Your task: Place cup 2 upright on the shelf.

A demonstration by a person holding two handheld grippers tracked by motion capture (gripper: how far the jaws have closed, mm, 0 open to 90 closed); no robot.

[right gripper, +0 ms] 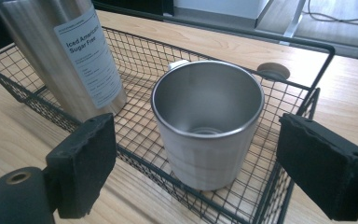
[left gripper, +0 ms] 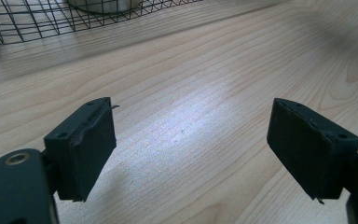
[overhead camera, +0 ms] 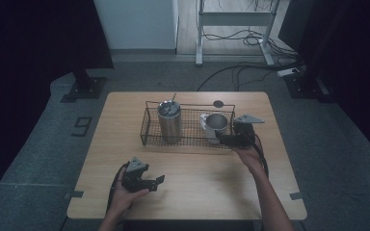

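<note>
Right claw (right gripper: 196,154) jaws apart, level with steel cup (right gripper: 207,121) in wire basket (overhead camera: 149,126) | left claw (left gripper: 191,144) jaws apart over bare bench (overhead camera: 202,168) | nothing gripped; cup and tumbler (overhead camera: 169,121) remain inside basket

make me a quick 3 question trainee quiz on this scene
1. True or false: the cup stands upright inside the basket.
2. Which claw is nearer the basket? A) left claw B) right claw
3. Fill in: the label on the tumbler reads "Iced Americano, Sugar ____".

Key: 1 true; 2 B; 3 Free. Both claws are open and hold nothing; the left one is over bare table.
</note>
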